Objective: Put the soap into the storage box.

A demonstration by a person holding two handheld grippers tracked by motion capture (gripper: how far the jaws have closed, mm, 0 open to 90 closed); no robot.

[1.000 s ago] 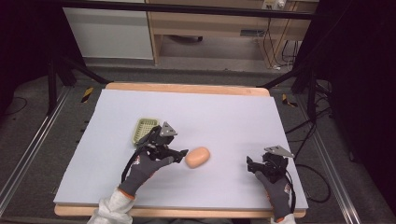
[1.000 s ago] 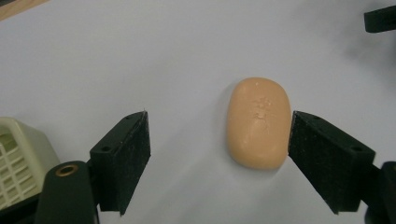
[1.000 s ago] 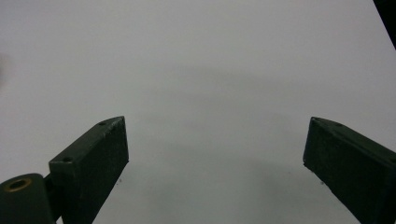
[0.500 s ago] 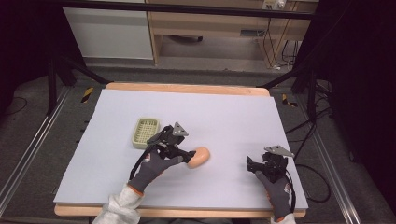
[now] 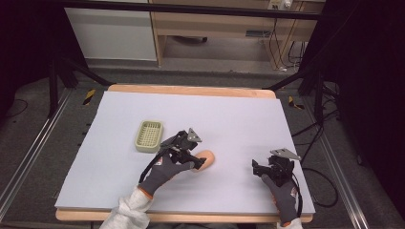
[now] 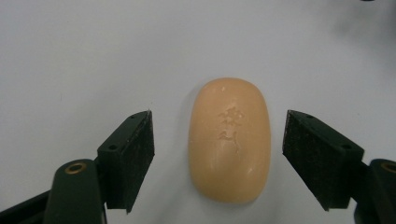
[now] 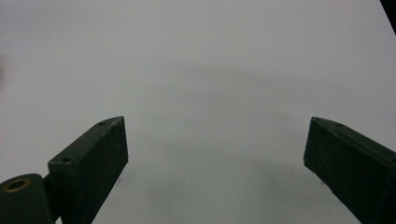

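Nothing's really reading as text here; the soap bar [image 6: 229, 140] is showing an embossed stamp, too faint to read.

Your desk [image 5: 239, 114] carried a pale grey sheet with wooden edges showing at twelve and six o'clock. Directly on it lay an orange bar of soap [image 5: 206, 160] near the centre, and a pale green slotted tray [image 5: 149, 135] just off toward ten o'clock.
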